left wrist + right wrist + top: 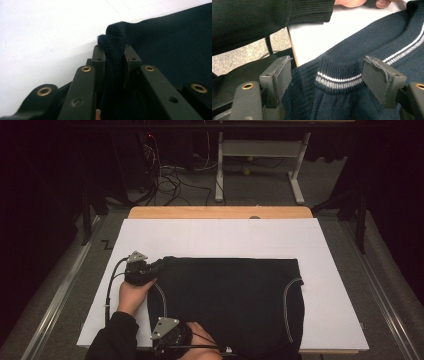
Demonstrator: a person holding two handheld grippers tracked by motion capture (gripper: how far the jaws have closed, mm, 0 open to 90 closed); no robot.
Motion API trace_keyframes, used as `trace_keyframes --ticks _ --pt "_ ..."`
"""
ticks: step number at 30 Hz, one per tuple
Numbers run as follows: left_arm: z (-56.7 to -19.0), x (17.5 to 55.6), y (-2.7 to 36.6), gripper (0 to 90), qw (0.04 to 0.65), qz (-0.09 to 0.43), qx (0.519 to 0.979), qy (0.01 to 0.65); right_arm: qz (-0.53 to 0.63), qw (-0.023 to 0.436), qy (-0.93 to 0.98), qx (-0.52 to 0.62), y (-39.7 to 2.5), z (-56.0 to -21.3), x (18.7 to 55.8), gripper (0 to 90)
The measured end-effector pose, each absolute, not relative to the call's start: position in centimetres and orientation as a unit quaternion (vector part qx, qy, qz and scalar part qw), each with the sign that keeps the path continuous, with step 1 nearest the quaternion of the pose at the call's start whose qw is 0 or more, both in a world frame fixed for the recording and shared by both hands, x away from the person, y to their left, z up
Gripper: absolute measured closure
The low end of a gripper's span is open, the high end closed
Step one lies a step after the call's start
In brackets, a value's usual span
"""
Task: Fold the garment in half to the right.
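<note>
White table [220, 237] | soft, limp knit sweater [230, 300] near front edge | my left gripper [113, 53] pinches its corner | my right gripper [332, 82] gapes around striped cuff — grip ribbing.

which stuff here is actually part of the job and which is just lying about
In the job:
- dark navy knitted garment with white stripe trim
- left claw, shut on a bunched corner of the garment
- right claw, jaws open either side of the striped ribbed edge
- white sheet covering the table, on which the garment lies

Lying about:
- tangled cables on the floor
- grey metal frame beyond the table
</note>
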State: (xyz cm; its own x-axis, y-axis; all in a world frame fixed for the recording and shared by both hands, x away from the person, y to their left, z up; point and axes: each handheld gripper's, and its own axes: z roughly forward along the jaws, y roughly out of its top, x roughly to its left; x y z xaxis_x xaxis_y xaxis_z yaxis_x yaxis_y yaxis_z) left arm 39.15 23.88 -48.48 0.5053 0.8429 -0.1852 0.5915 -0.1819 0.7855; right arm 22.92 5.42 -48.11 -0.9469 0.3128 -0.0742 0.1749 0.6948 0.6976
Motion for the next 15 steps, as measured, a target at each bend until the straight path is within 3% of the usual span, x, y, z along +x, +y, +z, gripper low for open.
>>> trace_keyframes --ticks 10,15 --pt "-48.47 39.12 23.91 71.5 0.428 0.145 0.755 0.475 0.355 0.122 0.918 0.132 6.21 -48.41 22.61 35.6" --pt "-48.5 39.16 23.85 71.7 0.422 0.144 0.755 0.48 0.364 0.119 0.911 0.155 5.59 -48.29 23.09 50.7"
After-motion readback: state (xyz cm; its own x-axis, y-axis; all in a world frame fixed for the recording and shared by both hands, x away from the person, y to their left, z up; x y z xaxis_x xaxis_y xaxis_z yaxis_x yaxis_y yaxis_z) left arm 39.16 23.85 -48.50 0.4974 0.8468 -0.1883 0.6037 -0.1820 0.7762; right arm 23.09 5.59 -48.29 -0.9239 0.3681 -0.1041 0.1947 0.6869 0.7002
